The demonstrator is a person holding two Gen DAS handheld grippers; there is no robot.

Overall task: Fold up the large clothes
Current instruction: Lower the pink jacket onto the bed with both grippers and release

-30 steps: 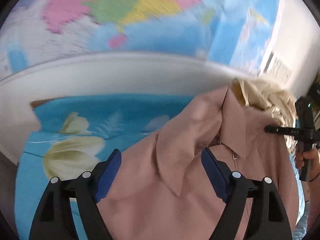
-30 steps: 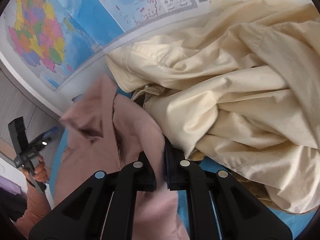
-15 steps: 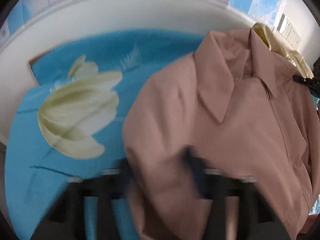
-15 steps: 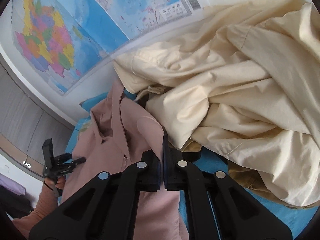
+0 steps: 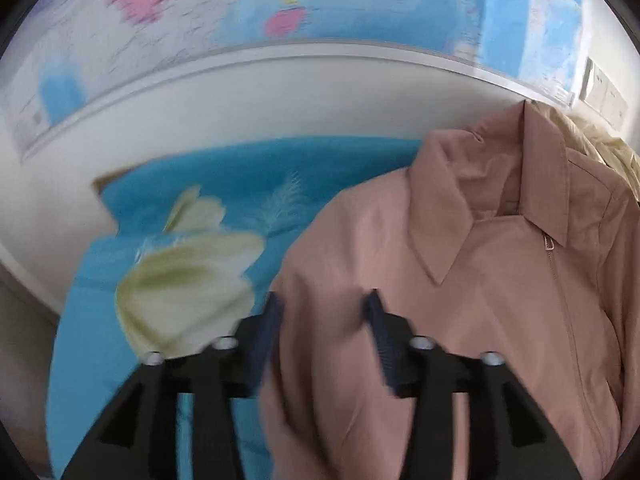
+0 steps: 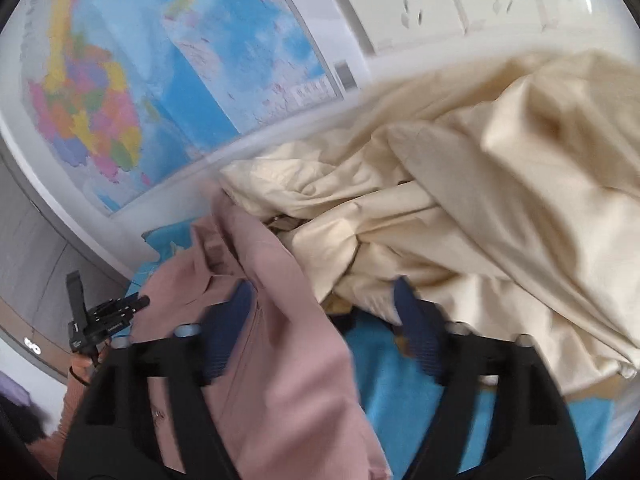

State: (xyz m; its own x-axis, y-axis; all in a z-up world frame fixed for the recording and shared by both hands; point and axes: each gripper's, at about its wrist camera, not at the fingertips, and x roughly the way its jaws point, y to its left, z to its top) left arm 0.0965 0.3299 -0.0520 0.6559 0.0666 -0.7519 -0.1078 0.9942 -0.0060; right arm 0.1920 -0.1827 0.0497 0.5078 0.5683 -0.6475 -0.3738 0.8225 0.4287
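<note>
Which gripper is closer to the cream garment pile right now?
Right. The right gripper, jaws opening over pink jacket fabric, sits at the cream pile's near edge. The left gripper is at the jacket's opposite shoulder, the pile beyond its collar.

Left claw (image 5: 322, 320), right claw (image 6: 322, 320) opening (both angled down).

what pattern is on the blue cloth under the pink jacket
Bright blue cloth printed with a large pale cream-green flower; clearest in the left wrist view, left of the pink jacket.
</note>
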